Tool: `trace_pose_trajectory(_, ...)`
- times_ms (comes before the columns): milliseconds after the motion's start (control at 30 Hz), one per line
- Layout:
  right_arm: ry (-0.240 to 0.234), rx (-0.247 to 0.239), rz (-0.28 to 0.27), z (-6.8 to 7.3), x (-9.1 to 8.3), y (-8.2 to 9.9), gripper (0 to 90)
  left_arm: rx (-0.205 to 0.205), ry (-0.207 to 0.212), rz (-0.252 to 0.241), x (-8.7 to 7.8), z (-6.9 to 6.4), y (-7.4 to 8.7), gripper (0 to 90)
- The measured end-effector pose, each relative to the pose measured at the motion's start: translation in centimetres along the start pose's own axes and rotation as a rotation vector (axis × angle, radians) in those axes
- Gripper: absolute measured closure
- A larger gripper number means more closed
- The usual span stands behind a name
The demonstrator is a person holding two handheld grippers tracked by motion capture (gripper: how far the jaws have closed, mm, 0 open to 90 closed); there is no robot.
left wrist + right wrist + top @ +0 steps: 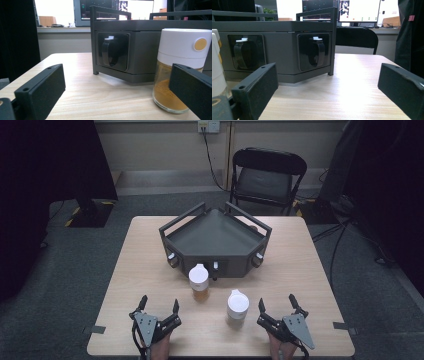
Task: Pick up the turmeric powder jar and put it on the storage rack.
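Two spice jars stand upright on a pale wooden tabletop [150,270], toward its near edge, in front of a dark grey angled rack [215,242] that sits at the middle. The jar of orange powder [198,282] stands just beside the rack's front. The white-capped jar [237,308] stands nearer the near edge, a little toward the right edge.

A person holds tongs in each hand at the near edge. The left tongs [159,306] are released, jaws wide apart, grasping nothing. The right tongs [276,302] are likewise released and empty, just beside the white-capped jar.

Likely risks: both jars are tall and narrow, so a jaw clipping a cap on approach could tip one over. The orange jar could be knocked against the rack. Its glass could slip under a loose, high grip.
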State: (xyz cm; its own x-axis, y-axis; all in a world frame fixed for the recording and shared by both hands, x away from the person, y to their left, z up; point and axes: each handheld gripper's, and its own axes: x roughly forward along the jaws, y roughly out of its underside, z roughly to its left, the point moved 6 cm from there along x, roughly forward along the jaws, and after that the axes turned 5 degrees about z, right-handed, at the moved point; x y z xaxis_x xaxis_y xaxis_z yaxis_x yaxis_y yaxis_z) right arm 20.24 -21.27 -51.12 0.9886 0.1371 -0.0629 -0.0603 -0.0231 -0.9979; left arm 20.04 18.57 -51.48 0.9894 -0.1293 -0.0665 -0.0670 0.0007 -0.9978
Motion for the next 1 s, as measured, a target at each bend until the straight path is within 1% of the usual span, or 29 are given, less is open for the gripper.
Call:
trace_pose_trajectory(100, 0.01, 0.002, 0.001, 0.12, 0.0, -0.01, 1.2, 0.0, 0.0, 0.0, 0.0, 0.0, 0.0, 0.1)
trace_pose_trajectory(767, 0.011, 0.001, -0.001, 0.14, -0.02, 0.01, 1.2, 0.0, 0.0, 0.0, 0.0, 0.0, 0.0, 0.1)
trace_pose_trajectory(800, 0.014, 0.001, -0.001, 0.17, -0.02, 0.02, 1.2, 0.001, 0.007, 0.0, -0.01, 0.09, 0.0, 0.0)
trace_pose_trajectory(1000, 0.014, 0.001, -0.001, 0.18, -0.02, 0.02, 1.2, 0.001, 0.009, 0.0, -0.01, 0.11, 0.0, 0.0)
